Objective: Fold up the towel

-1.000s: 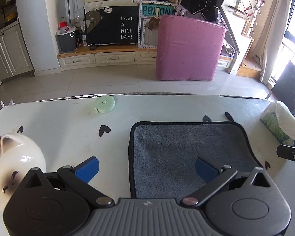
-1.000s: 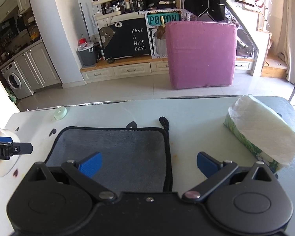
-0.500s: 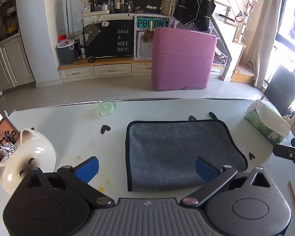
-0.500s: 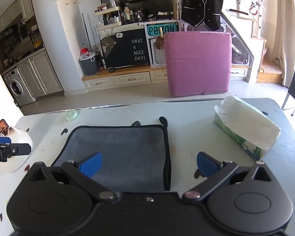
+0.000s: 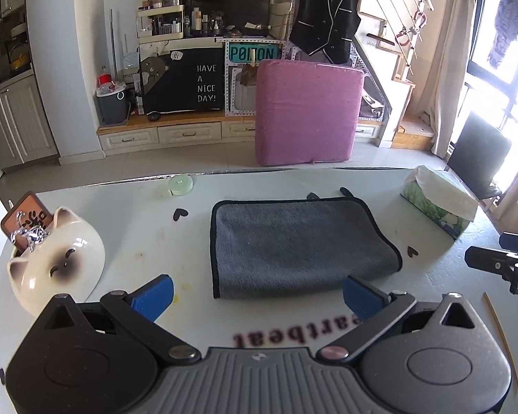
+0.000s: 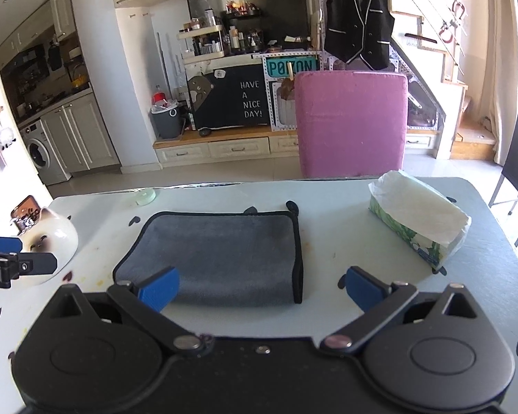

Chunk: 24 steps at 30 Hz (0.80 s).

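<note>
1. Grey plush with black piping: the towel lies flat on the white table, already doubled over, with a rounded fold along its near edge and the bound edges stacked at 12 o'clock.
2. In the left wrist view the towel sits at 12 o'clock from the left gripper; in the right wrist view it sits at about 11 o'clock from the right gripper.
3. Both claws are released: blue pads spread wide, nothing between them, and neither touches the cloth.
4. Judging from the layered edges, at least one fold is done. Whether another fold is wanted cannot be told from the task line; if so, a short side would need gripping again.
5. Nearby clutter: a cat-shaped ceramic bowl at 9 o'clock in the left view, and a tissue pack at 2 o'clock in the right view, both well apart from the towel.
</note>
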Each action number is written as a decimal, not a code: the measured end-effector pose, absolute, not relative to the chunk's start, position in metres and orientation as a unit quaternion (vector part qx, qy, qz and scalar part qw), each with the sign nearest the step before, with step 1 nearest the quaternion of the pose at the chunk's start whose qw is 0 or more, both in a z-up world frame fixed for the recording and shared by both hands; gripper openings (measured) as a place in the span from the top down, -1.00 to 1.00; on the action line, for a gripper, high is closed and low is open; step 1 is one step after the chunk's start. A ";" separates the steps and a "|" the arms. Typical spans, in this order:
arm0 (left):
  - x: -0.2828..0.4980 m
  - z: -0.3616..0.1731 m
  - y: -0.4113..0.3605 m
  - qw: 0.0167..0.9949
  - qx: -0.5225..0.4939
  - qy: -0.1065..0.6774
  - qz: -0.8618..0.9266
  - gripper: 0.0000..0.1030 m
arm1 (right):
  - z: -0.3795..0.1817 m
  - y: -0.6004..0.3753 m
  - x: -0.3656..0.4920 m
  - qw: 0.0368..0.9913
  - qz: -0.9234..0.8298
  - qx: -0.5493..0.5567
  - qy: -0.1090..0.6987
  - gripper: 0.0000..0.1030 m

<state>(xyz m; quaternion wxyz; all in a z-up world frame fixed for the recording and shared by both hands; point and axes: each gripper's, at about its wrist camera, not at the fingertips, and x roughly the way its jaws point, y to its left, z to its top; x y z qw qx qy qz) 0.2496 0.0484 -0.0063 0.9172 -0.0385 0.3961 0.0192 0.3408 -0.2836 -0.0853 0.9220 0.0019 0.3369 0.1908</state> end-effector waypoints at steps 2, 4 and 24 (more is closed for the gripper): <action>0.241 -0.005 0.046 0.919 -0.038 0.393 0.016 -1.00 | -0.084 -0.285 0.331 0.923 0.194 0.001 0.333 -0.99; 0.233 -0.004 0.043 0.920 -0.035 0.390 0.012 -1.00 | -0.083 -0.286 0.322 0.924 0.195 -0.002 0.328 -0.99; 0.145 -0.003 0.029 0.933 -0.029 0.359 -0.012 -1.00 | -0.078 -0.309 0.231 0.934 0.220 -0.017 0.283 -0.99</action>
